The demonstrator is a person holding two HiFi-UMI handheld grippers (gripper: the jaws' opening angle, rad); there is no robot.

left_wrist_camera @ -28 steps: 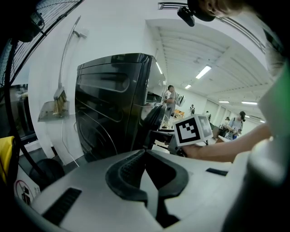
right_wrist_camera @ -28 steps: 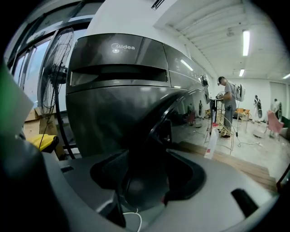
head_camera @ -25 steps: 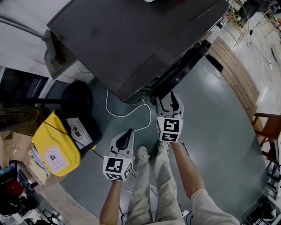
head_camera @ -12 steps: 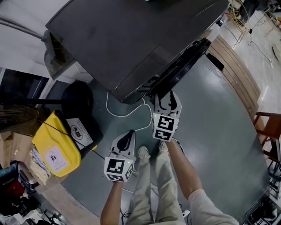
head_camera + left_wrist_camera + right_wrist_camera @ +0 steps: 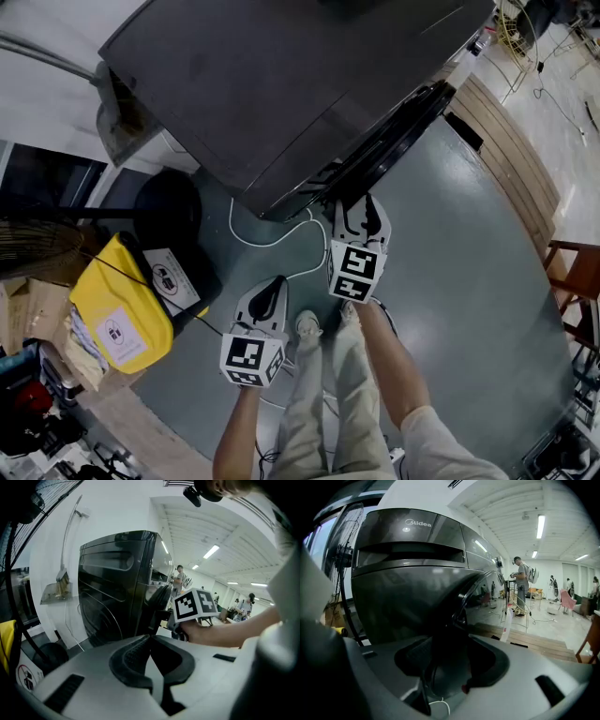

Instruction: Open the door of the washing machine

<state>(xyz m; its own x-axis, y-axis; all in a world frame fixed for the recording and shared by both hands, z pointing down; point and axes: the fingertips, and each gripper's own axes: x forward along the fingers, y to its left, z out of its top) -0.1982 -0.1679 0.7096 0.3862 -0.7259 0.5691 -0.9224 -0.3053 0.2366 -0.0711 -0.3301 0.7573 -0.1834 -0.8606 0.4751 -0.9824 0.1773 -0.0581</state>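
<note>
Two pairs, left tongs (image 5: 275,282) together, right tongs (image 5: 359,208) apart, just closing round door (image 5: 398,127) edge

I see washing machine (image 5: 281,84) ahead, door (image 5: 398,136) on its R face. Cable (image 5: 272,246) on floor before near corner. Bin (image 5: 122,314) on floor to L, fan base (image 5: 164,211) btwn bin & machine. Wooden platform (image 5: 506,155) R of door, chair (image 5: 574,277) far R.

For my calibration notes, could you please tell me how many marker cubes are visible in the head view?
2. One marker cube is on the left gripper, over the floor; the other is on the right gripper, close to the washing machine door. None appears hidden.
</note>
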